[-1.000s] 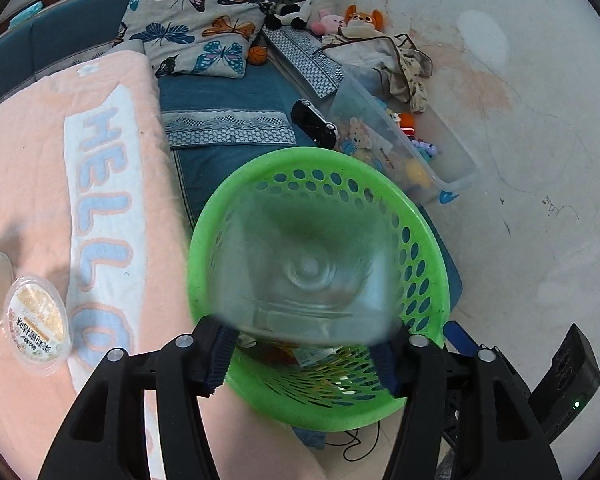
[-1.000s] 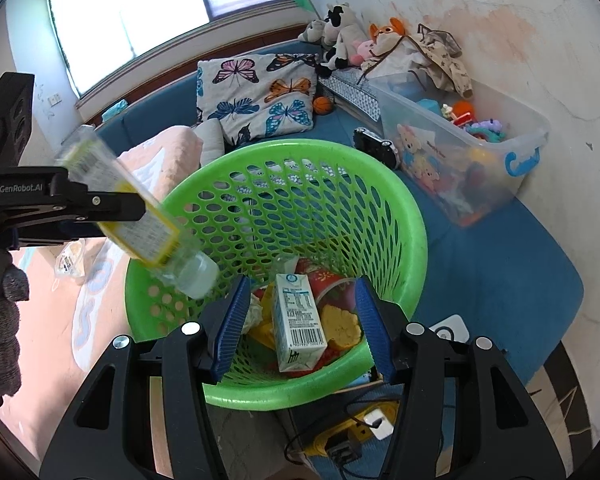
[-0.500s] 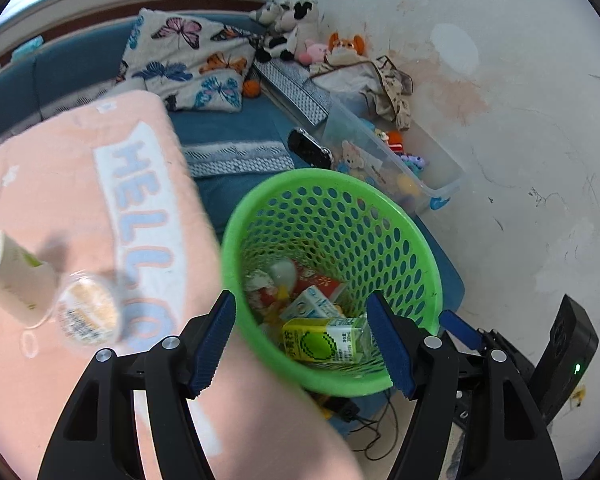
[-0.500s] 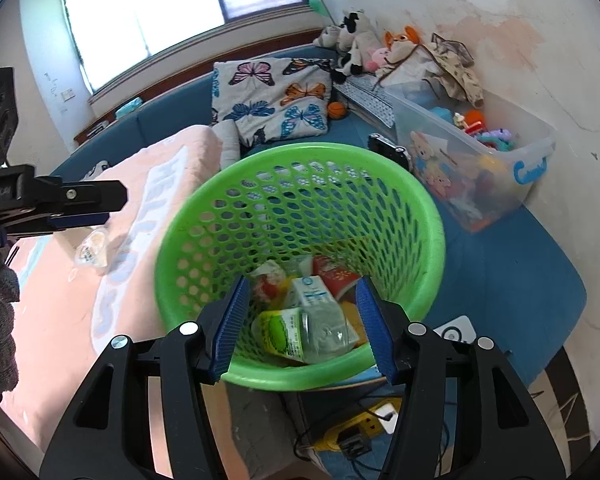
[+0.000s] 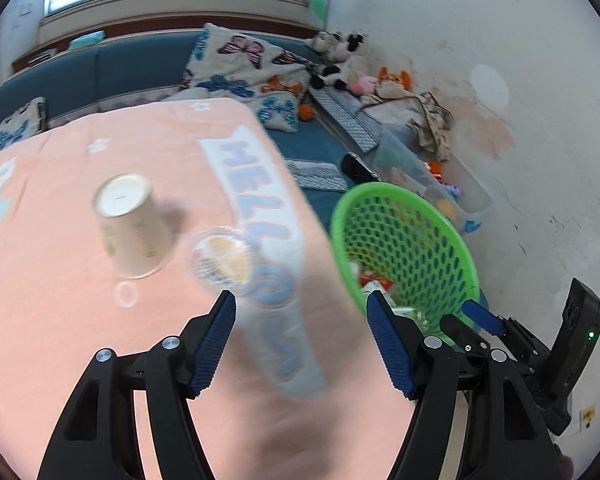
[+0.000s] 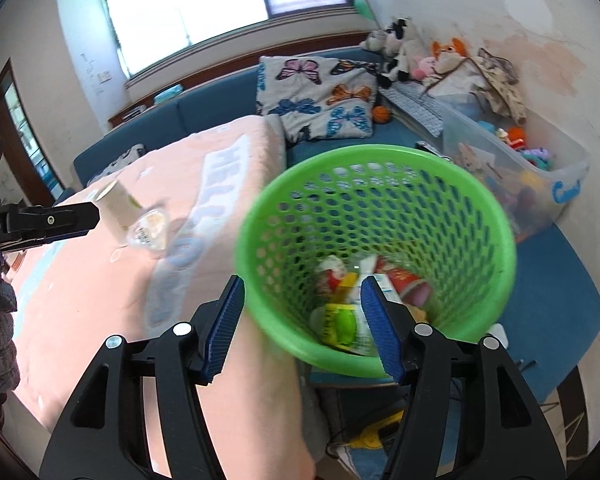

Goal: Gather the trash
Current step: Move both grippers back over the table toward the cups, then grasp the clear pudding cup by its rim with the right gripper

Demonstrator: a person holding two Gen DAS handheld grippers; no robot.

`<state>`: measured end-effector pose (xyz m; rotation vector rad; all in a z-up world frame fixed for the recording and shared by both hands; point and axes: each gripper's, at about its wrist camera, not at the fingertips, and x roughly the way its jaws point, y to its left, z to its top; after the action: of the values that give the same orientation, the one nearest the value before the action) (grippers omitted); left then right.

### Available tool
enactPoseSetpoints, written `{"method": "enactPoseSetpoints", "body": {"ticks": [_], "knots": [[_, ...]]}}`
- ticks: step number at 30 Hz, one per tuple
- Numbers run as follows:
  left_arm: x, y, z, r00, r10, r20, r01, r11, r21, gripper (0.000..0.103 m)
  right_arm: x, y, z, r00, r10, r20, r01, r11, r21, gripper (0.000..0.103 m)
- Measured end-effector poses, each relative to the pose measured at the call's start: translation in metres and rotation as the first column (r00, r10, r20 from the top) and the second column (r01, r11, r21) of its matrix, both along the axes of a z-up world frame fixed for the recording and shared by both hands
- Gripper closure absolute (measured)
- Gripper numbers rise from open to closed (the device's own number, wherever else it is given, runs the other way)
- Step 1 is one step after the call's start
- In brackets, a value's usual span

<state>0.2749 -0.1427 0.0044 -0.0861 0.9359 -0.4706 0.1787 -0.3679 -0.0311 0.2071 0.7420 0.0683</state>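
Observation:
A green mesh basket (image 5: pixel 440 236) (image 6: pixel 452 184) stands beside the pink "HELLO" blanket (image 5: pixel 60 320) and holds a plastic bottle (image 6: pixel 340 322), a carton and wrappers. An upturned paper cup (image 5: pixel 130 230) (image 6: pixel 116 204) and a clear lidded tub (image 5: pixel 222 258) (image 6: pixel 150 230) sit on the blanket. My left gripper (image 5: pixel 300 308) is open and empty, just short of the tub. My right gripper (image 6: pixel 302 294) is open and empty at the basket's near left rim.
A clear bin of toys (image 6: pixel 540 168) stands right of the basket by the wall. A butterfly pillow (image 6: pixel 320 96) and stuffed animals (image 6: pixel 400 44) lie on the blue couch behind. Cables and a yellow tool (image 6: pixel 376 436) lie on the floor below the basket.
The left gripper let the bottle drop into the basket, then swung left over the blanket toward the cup and tub. The right gripper shifted left toward the basket's rim.

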Motion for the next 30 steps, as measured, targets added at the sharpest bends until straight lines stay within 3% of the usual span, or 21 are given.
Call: {"method": "enactPoseSetpoints", "body": {"ticks": [3, 11, 30], "knots": [[-0.001, 0.029, -0.004, 0.999, 0.051, 0.007, -0.051, 0.999, 0.007, 0.033, 0.006, 0.015, 0.000, 1.000, 0.031, -0.001, -0.031, 1.000, 0.000, 0.038], [0.002, 0.079, -0.014, 0.990, 0.142, -0.005, -0.142, 0.990, 0.023, 0.033, 0.026, 0.057, -0.005, 0.993, 0.119, -0.017, -0.119, 0.993, -0.013, 0.037], [0.003, 0.137, -0.021, 0.973, 0.228, 0.026, -0.229, 0.972, 0.051, 0.032, 0.088, 0.146, -0.016, 0.952, 0.300, -0.054, -0.302, 0.952, -0.044, 0.037]]}}
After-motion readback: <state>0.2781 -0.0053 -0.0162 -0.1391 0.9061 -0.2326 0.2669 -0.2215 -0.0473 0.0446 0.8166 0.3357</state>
